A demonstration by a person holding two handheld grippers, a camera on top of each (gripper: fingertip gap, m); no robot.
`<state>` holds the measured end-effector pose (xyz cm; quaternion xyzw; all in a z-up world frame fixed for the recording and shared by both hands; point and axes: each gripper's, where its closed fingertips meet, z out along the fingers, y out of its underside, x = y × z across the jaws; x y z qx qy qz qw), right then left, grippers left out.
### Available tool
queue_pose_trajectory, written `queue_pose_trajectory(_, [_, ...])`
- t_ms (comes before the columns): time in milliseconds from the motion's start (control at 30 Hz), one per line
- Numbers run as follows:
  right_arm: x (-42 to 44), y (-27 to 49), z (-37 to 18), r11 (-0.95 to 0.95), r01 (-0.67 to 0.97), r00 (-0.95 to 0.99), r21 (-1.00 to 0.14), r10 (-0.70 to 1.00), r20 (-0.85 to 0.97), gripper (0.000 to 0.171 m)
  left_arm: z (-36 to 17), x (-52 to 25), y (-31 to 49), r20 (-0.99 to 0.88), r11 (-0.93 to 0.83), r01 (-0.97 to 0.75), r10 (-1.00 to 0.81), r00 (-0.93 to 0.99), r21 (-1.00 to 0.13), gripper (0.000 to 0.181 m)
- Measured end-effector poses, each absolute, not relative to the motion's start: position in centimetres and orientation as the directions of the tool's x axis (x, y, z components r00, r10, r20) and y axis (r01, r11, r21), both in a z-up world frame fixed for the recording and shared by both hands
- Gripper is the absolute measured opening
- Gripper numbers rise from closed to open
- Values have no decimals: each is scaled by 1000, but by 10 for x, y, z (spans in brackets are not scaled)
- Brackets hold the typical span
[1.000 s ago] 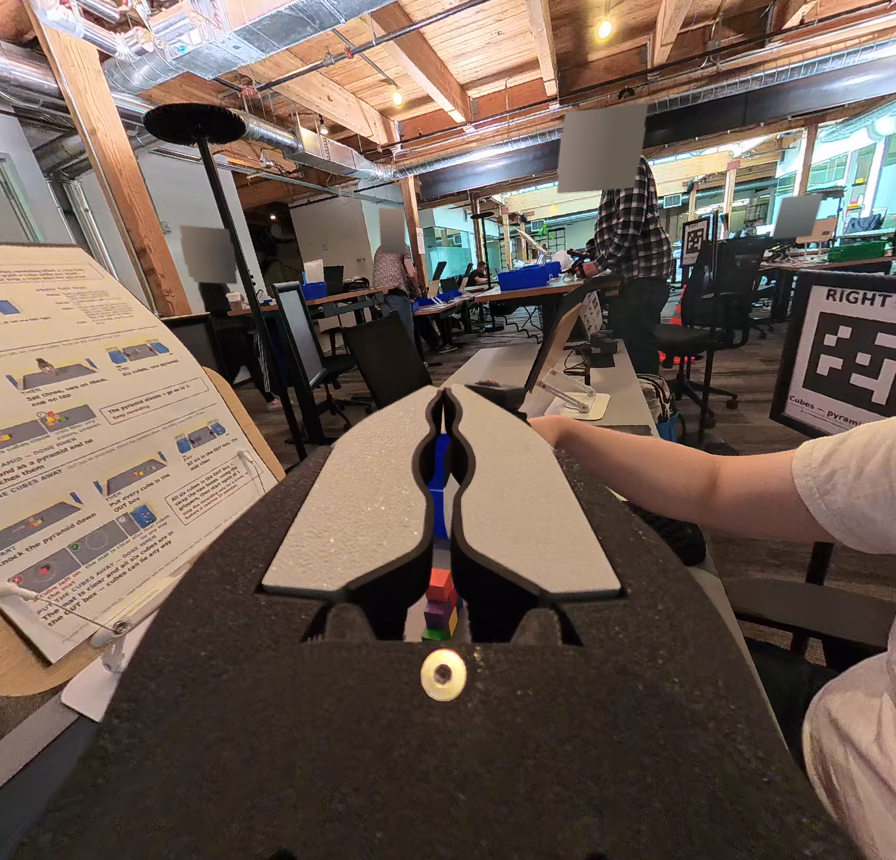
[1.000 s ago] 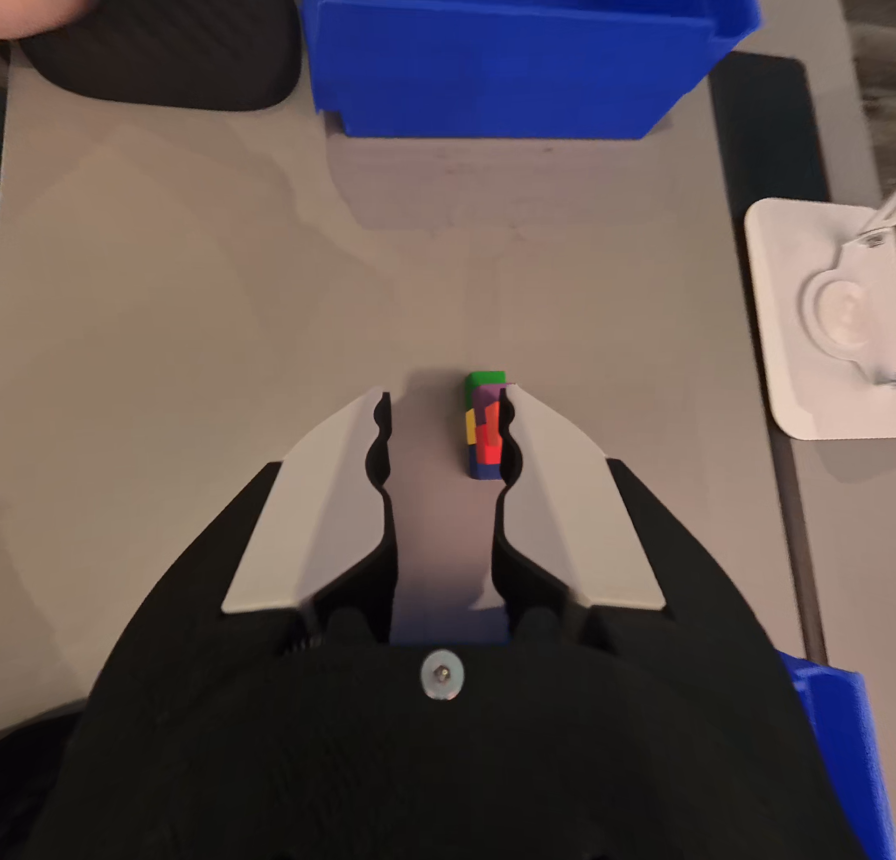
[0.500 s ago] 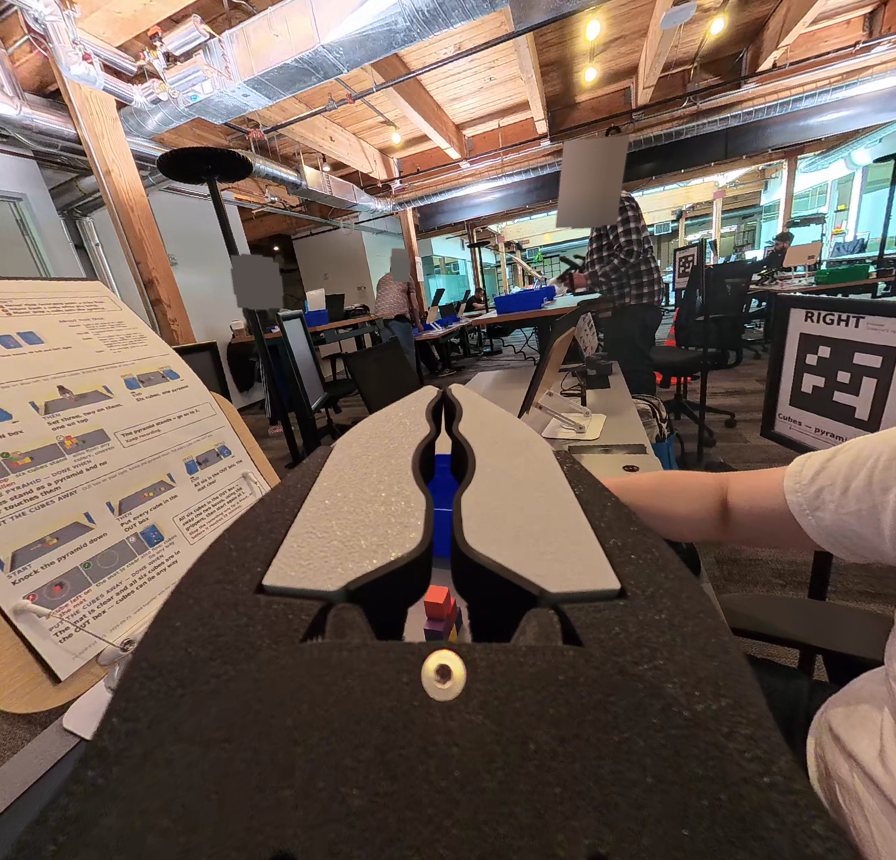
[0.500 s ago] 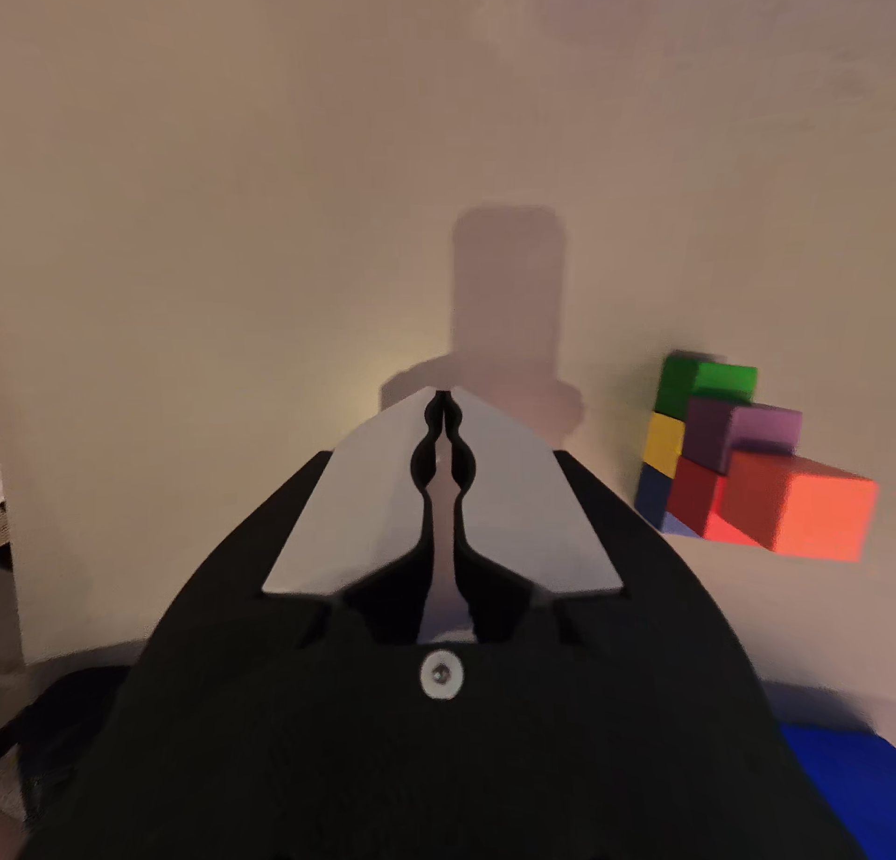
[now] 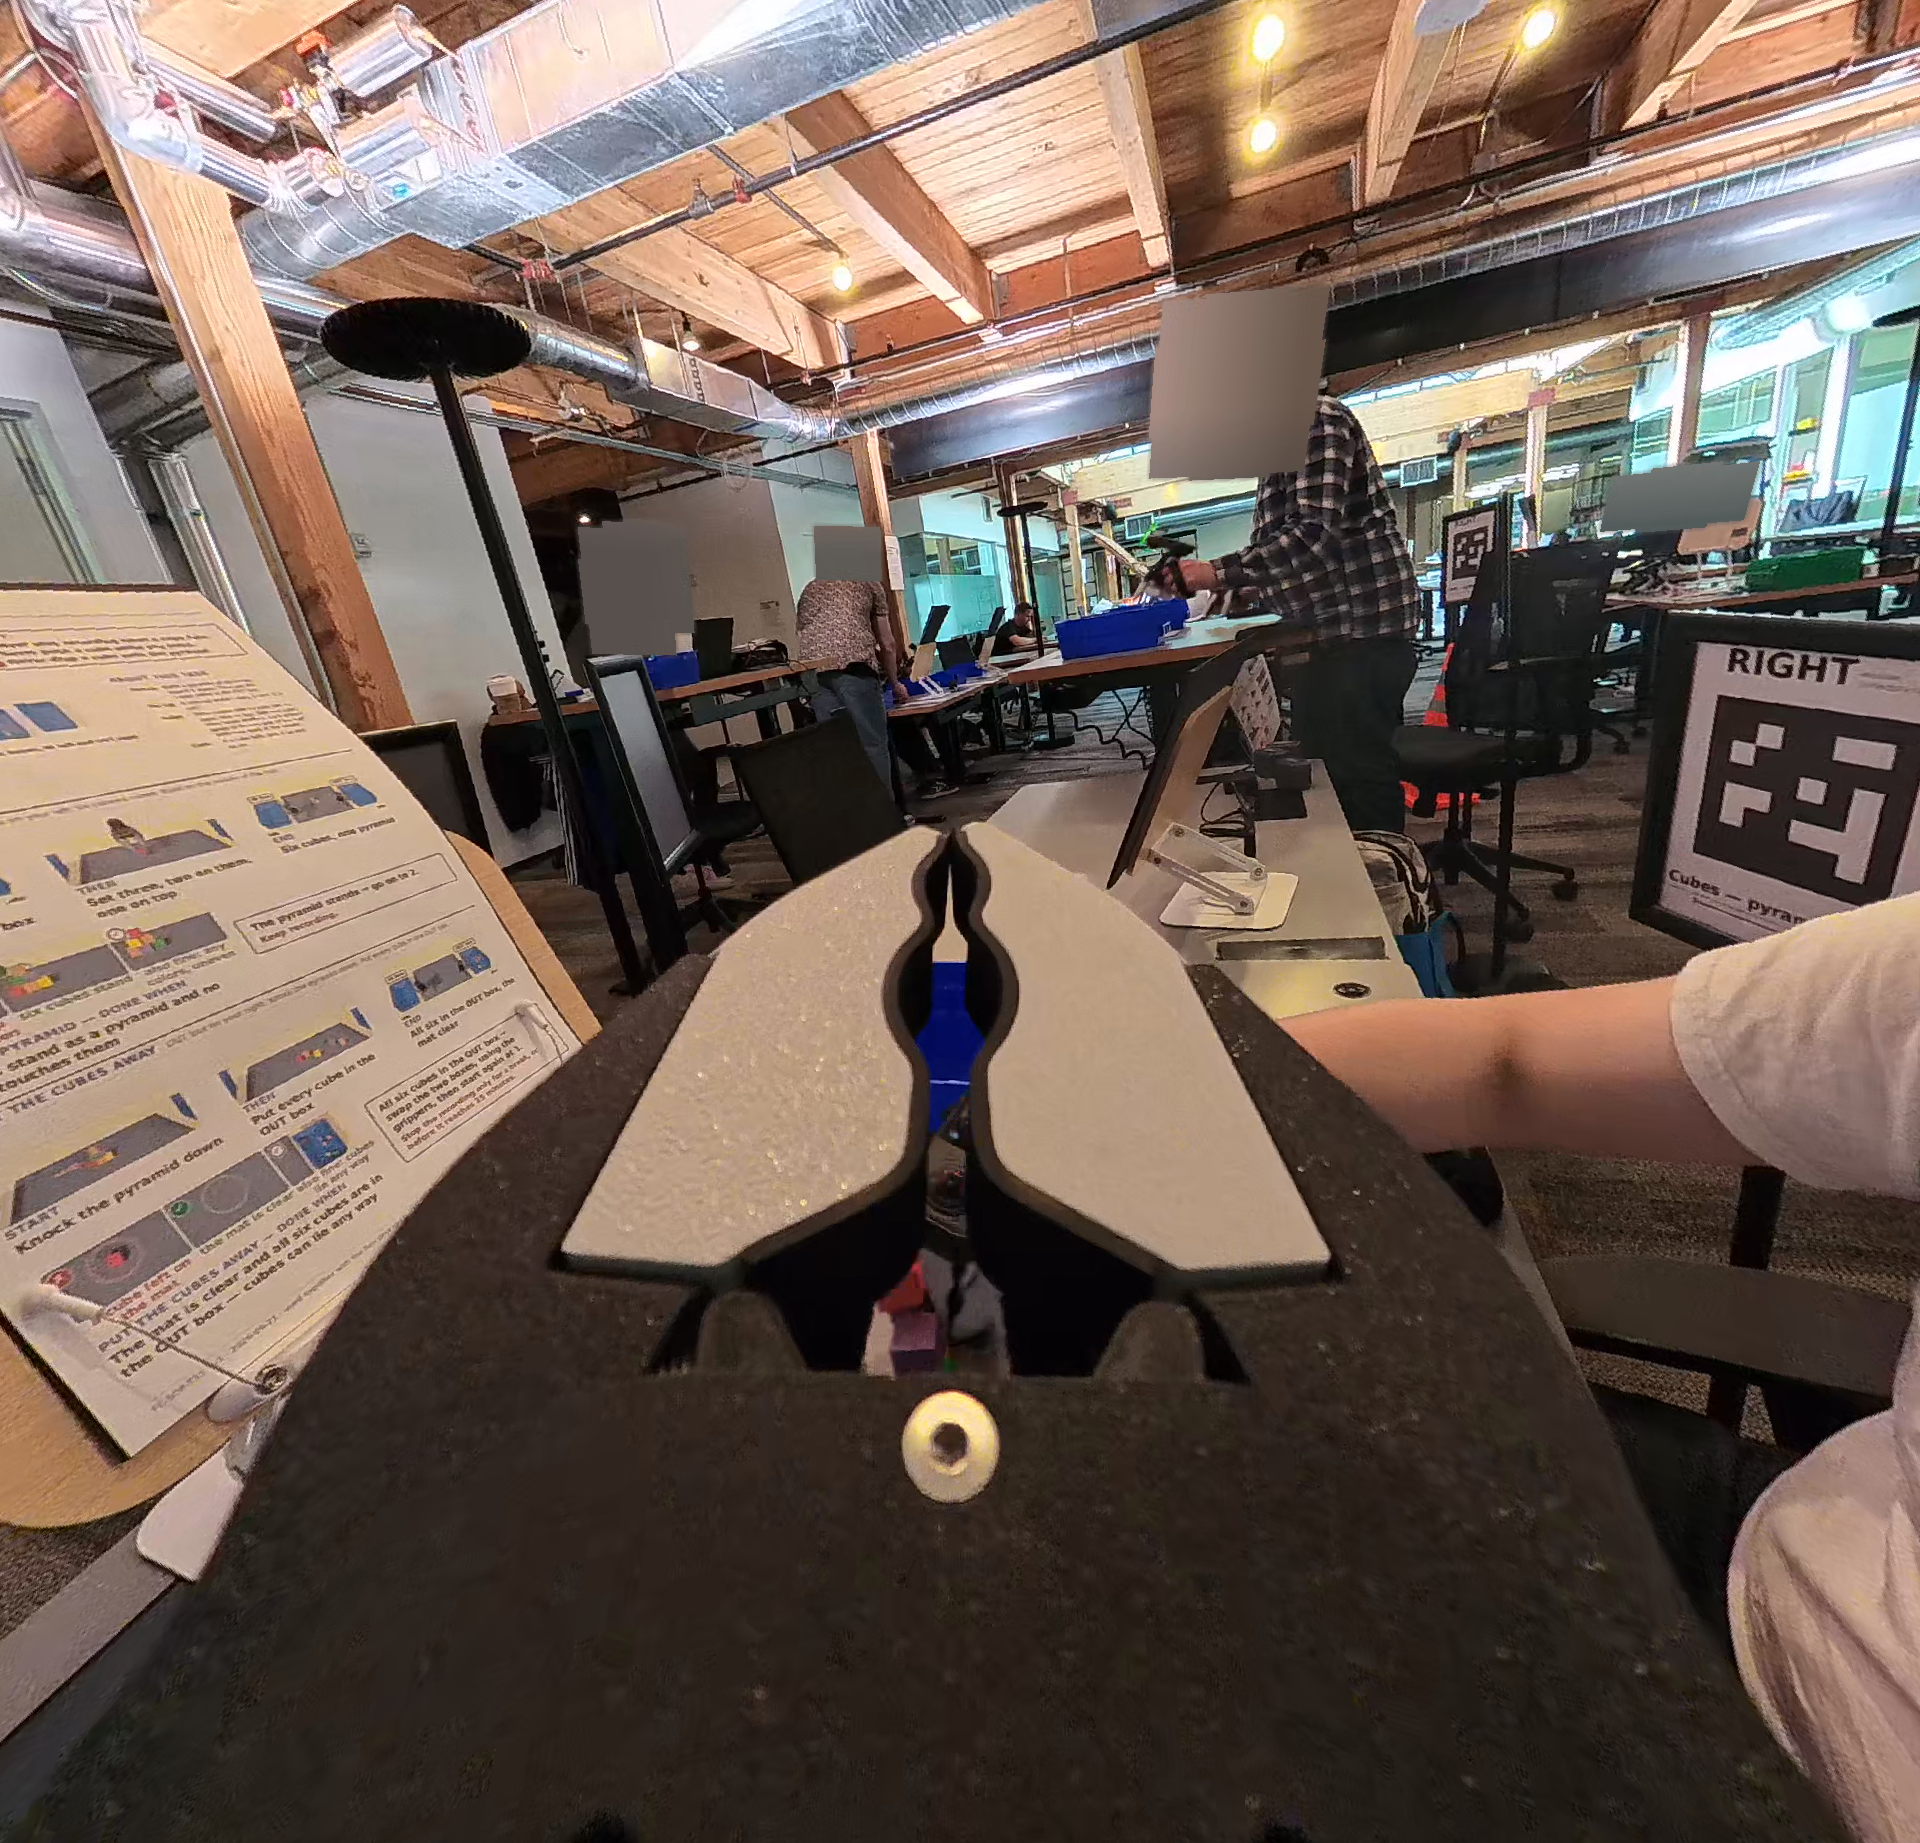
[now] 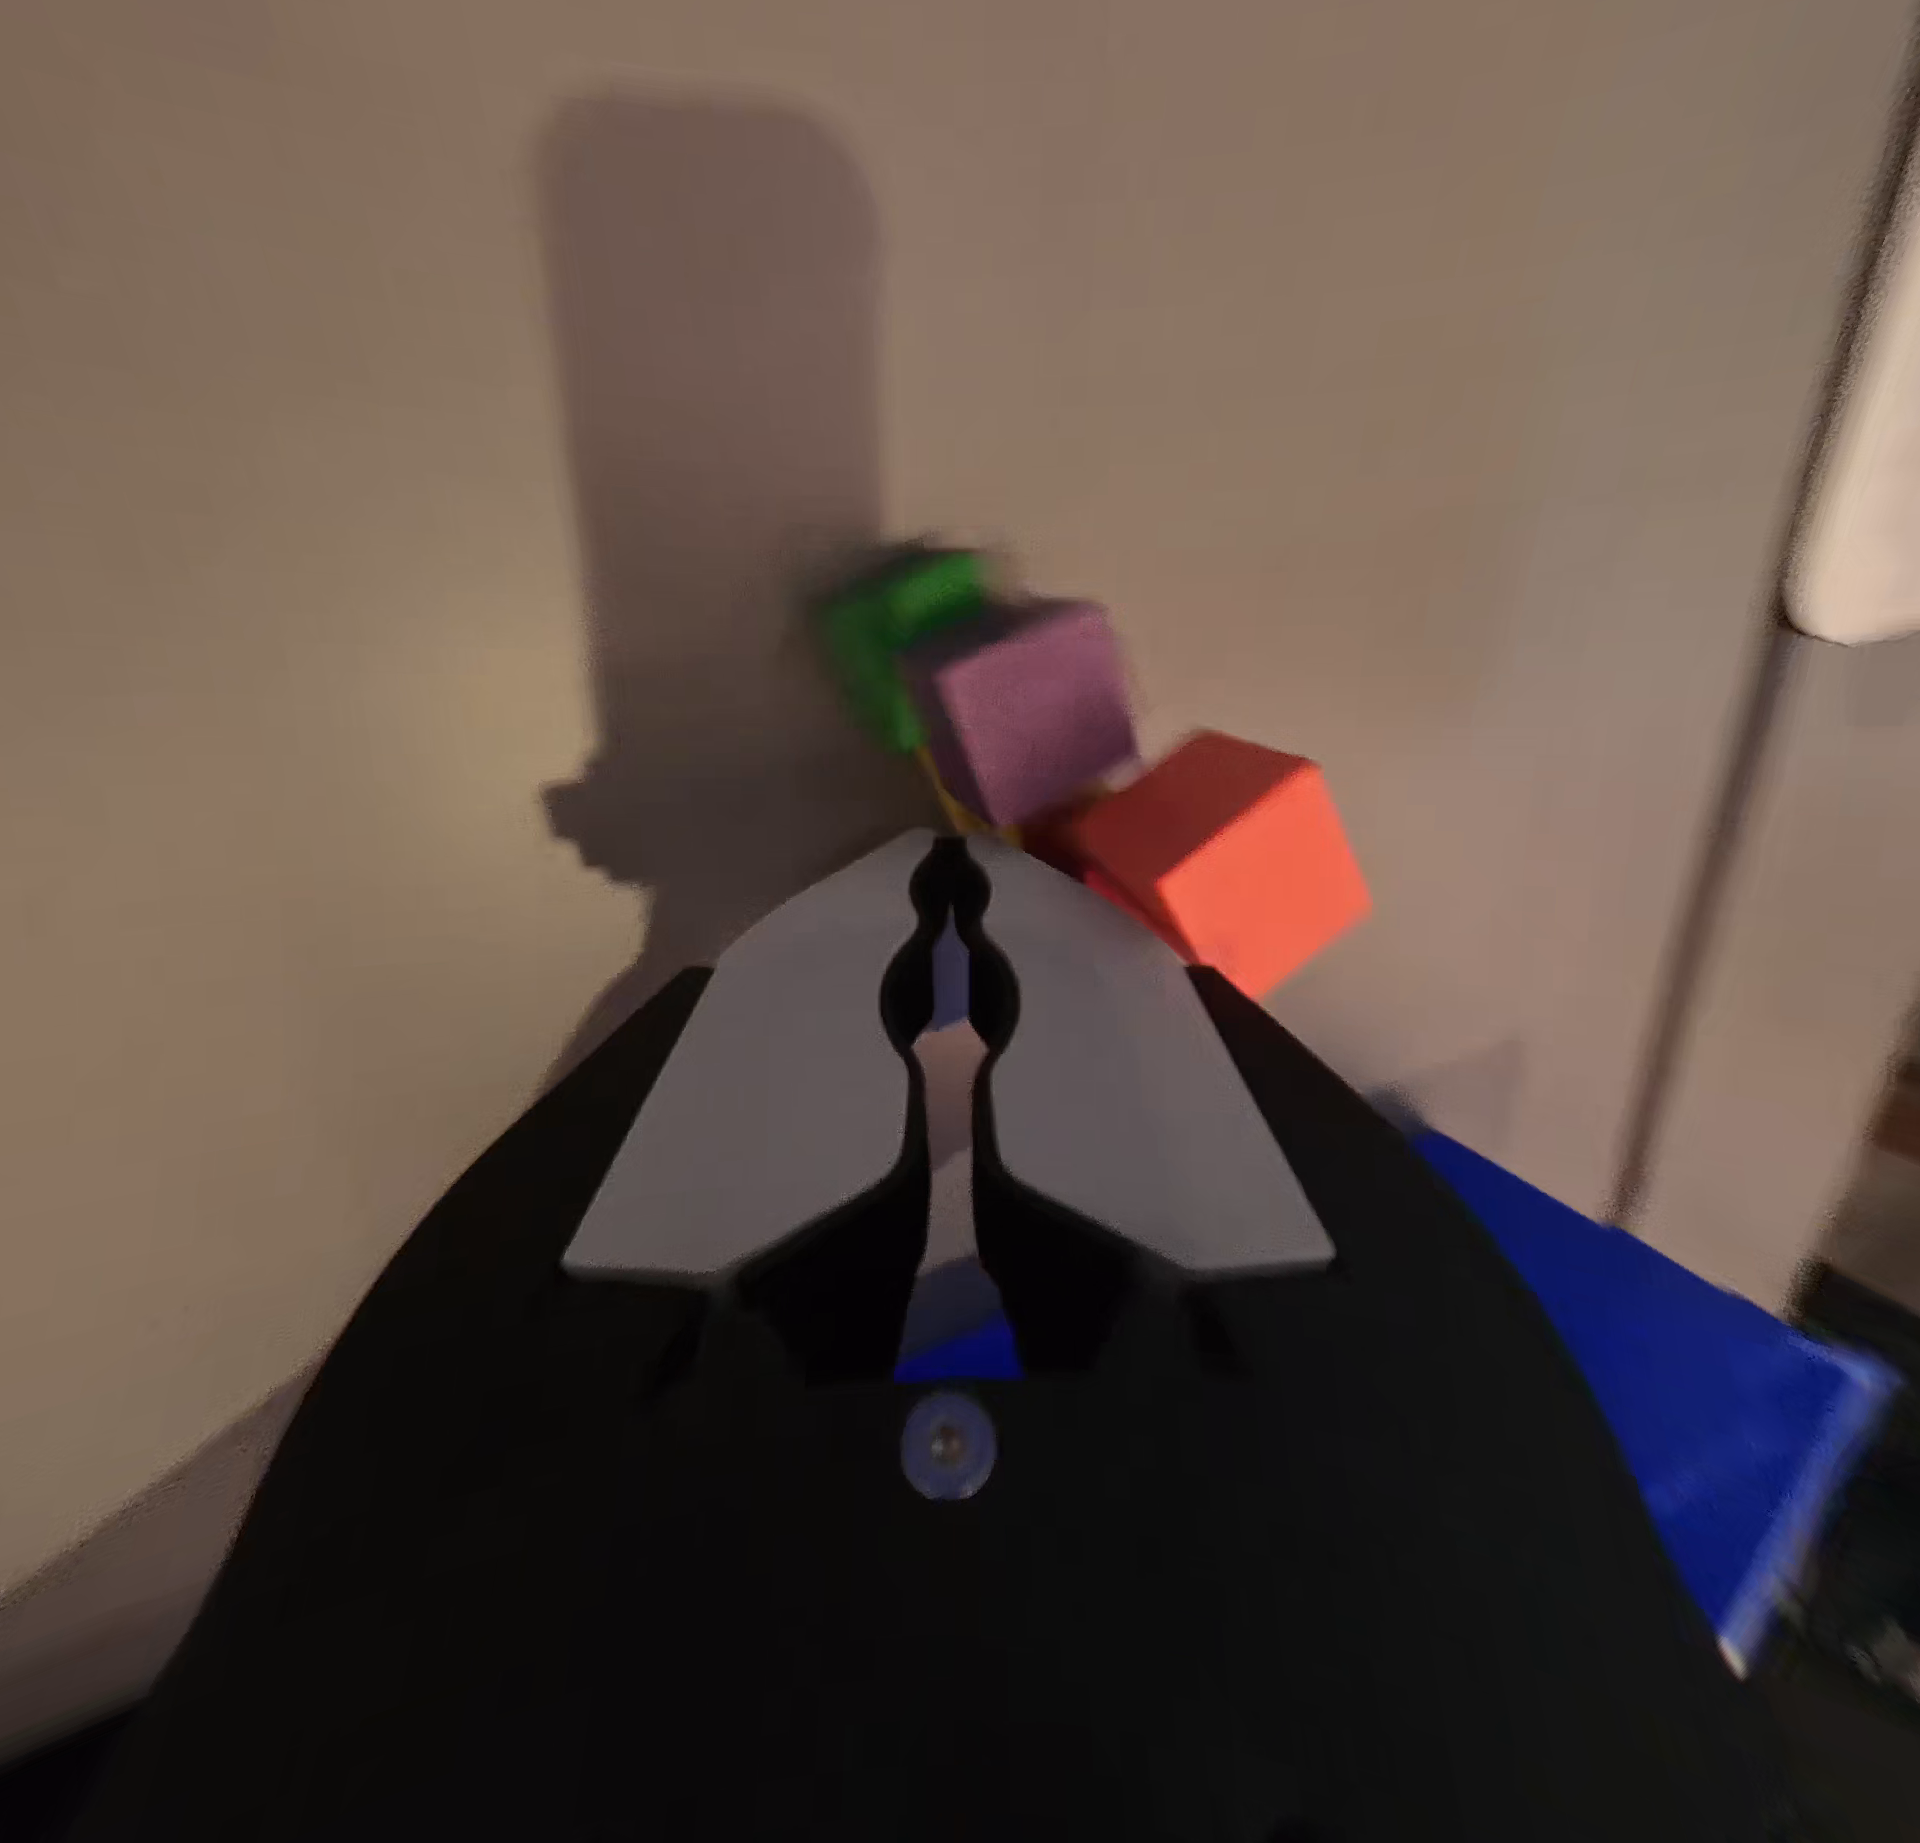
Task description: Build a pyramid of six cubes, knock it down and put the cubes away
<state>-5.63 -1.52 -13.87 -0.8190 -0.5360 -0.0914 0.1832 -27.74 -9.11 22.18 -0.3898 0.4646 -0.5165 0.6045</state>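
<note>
In the right wrist view my right gripper [image 6: 951, 853] is shut and empty, with its tips against the left side of the cube pile. The orange cube [image 6: 1236, 858] and the purple cube [image 6: 1029, 707] are tilted and blurred, tipping to the right. The green cube [image 6: 894, 619] lies behind them, and a sliver of yellow cube [image 6: 954, 806] shows at the tips. In the left wrist view my left gripper [image 5: 951, 848] is shut, empty and held level high over the table. Through its gap I glimpse a purple cube [image 5: 916, 1341] and an orange cube [image 5: 906, 1292].
A blue bin [image 6: 1683, 1378] lies at the lower right of the right wrist view; another blue bin [image 5: 951, 1024] shows through the left gripper's gap. A white stand base [image 6: 1870, 505] is at the right edge. An instruction sheet [image 5: 208, 983] stands on the left. The person's arm [image 5: 1507, 1076] reaches across. About 45 centimetres separates my left fingertips from my right.
My right gripper shut, dropped low to the table and swept right into the pyramid. The upper cubes now tip off to the right. My left gripper tilted slightly.
</note>
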Motion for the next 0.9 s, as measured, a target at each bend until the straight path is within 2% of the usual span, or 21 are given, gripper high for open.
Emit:
queue_pose_trajectory(67, [-49,5,-121,-371,903,429,-214,792,435,1,221,-277,-91,-163,167,258,-986,37,-952,0])
queue_pose_trajectory(200, [-57,32,-53,-305,882,469,-360,649,599,1,222,-279,-90,-171,177,259,-984,46,-949,0])
queue_pose_trajectory(400, [-61,36,2,-275,862,501,-426,593,630,1,221,-278,-88,-163,169,259,-986,45,-951,0])
queue_pose_trajectory(533, [-57,33,-9,-320,840,536,-438,616,577,1,222,-279,-89,-168,174,259,-985,45,-950,0])
queue_pose_trajectory(700, [-57,24,-62,-424,779,606,-462,697,382,1,222,-281,-92,-171,176,259,-984,42,-950,0])
queue_pose_trajectory(833, [-69,16,-88,-496,698,675,-516,697,243,18,222,-282,-91,-173,179,259,-984,47,-949,0])
queue_pose_trajectory(900, [-86,4,-95,-476,698,646,-535,741,183,22,222,-281,-90,-171,177,257,-984,44,-950,0])
